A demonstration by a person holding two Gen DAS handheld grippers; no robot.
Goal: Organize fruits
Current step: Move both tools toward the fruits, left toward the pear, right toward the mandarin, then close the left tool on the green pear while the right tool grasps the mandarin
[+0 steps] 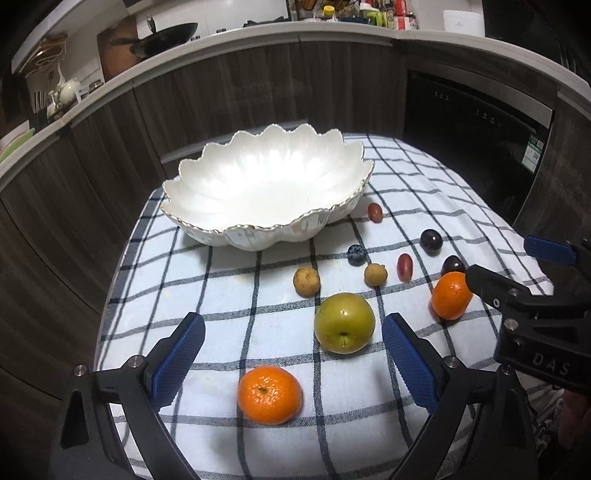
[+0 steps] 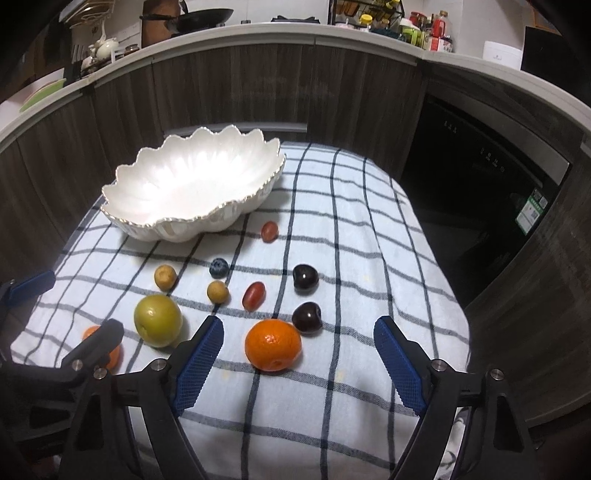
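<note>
Both grippers, left gripper (image 1: 293, 354) and right gripper (image 2: 299, 354), gape wide, each over an orange, checked cloth (image 2: 351, 229) bare rightward

Bowl (image 1: 266, 192) at the far left of the cloth-covered surface (image 1: 229, 295), small fruits scattered in front and to its right, apple (image 1: 344, 322) nearer, one mandarin (image 1: 269, 394) nearest, another mandarin (image 1: 450, 295) right of the apple.

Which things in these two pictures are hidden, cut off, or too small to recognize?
- Second orange, right wrist view: mostly hidden behind the left claw.
- One dark cherry, left wrist view: partly covered by the orange and the right claw.
- Jars and bottles on the far counter: too small to identify.
- Bowl: its base is hidden by its own wall.
</note>
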